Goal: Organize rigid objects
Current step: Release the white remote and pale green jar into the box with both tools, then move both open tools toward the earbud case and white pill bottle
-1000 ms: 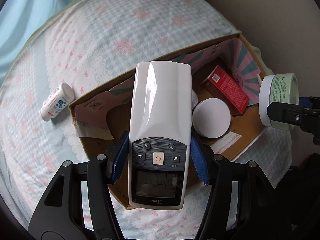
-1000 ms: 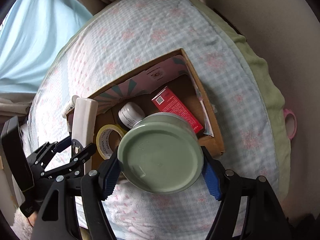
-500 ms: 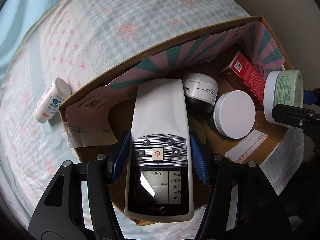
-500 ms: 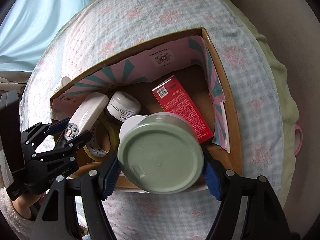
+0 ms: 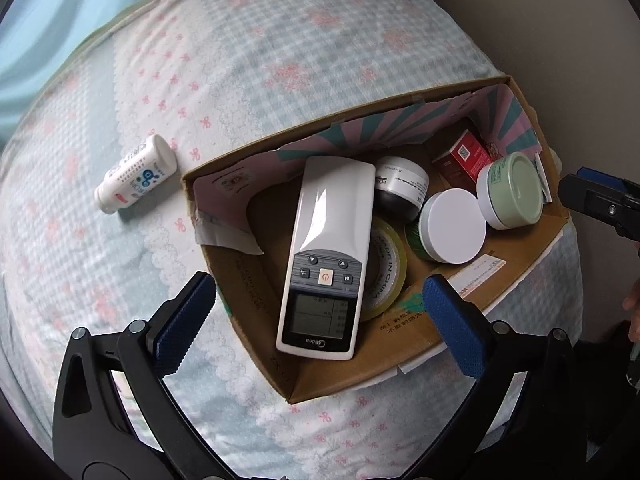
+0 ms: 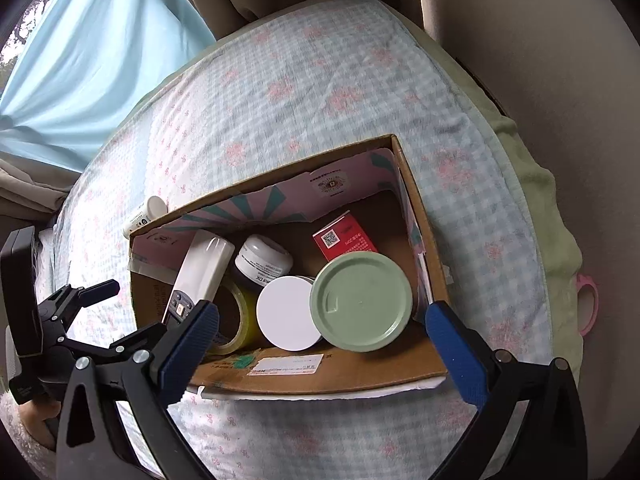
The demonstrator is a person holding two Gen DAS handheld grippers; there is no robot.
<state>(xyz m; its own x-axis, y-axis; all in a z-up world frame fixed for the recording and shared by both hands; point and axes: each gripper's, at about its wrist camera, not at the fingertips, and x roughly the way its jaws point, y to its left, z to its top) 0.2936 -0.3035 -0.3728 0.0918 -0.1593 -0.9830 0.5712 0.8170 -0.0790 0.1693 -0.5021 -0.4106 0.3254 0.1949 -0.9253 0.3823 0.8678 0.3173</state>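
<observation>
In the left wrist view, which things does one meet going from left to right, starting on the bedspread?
White bottle → remote control → white-lidded jar → green-lidded jar → right gripper.

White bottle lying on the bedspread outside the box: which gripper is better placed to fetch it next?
Left. The white bottle lies left of the cardboard box, nearer the open, empty left gripper; the right gripper is across the box.

Both spread wide and holding nothing: left hand-held gripper [image 5: 320, 304] and right hand-held gripper [image 6: 322, 330], blue pads [image 5: 182, 322] apart, side by side.
</observation>
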